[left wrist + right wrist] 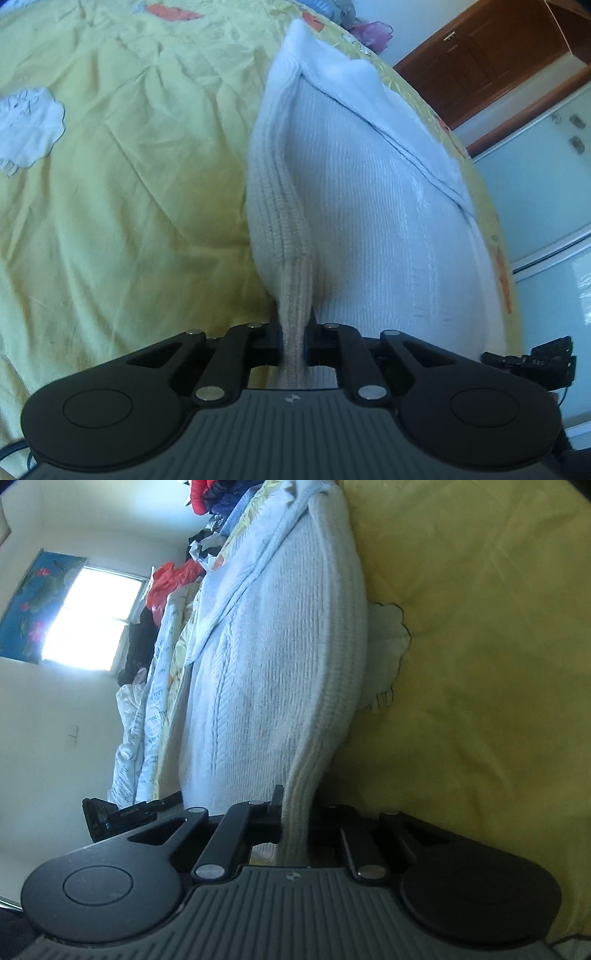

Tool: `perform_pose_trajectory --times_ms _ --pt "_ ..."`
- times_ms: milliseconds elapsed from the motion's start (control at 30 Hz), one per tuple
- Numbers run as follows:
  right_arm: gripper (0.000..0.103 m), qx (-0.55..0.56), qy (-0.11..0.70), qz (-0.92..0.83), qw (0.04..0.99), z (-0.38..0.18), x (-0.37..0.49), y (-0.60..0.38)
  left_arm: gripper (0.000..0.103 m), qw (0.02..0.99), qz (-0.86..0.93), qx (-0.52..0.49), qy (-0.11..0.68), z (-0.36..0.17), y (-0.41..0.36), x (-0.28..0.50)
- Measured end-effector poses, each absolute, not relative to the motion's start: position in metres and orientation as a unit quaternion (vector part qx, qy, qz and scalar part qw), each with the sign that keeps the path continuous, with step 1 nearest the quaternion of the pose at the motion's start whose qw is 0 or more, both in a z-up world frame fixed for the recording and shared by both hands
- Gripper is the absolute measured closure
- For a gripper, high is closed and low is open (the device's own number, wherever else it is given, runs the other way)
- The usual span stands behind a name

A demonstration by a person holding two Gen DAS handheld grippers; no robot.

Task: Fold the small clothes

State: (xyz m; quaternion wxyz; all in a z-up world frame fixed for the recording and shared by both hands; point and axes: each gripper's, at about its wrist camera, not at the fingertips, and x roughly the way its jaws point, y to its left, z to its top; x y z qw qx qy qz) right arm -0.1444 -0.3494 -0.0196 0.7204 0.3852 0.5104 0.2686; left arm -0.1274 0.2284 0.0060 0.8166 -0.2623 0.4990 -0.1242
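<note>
A white ribbed knit garment (pixel 369 192) is lifted above the yellow bedsheet (pixel 129 184). My left gripper (pixel 294 343) is shut on its ribbed hem, and the cloth stretches away from the jaws. In the right wrist view the same white knit garment (pixel 280 657) runs from the jaws toward the top of the frame. My right gripper (pixel 295 823) is shut on another part of its ribbed edge. Each gripper shows at the edge of the other's view: the right one (pixel 532 360) and the left one (pixel 129 812). The garment hangs stretched between them.
The yellow sheet (pixel 480 664) has a white sheep patch (pixel 27 125) and orange prints. A wooden cabinet (pixel 498 62) stands beyond the bed. A pile of clothes and a red bag (pixel 170 583) lie along the bed's far side near a bright window (pixel 92 620).
</note>
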Motion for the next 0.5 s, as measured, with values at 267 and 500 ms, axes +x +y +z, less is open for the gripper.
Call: perform_pose_trajectory --times_ms 267,500 --pt "0.091 0.397 0.452 0.313 0.735 0.013 -0.135 -0.352 0.094 0.846 -0.145 -0.204 0.471 0.037 0.218 -0.116" --pt "0.091 0.4 0.395 0.343 0.752 0.049 -0.094 -0.353 0.093 0.868 -0.176 -0.226 0.407 0.069 0.223 -0.074"
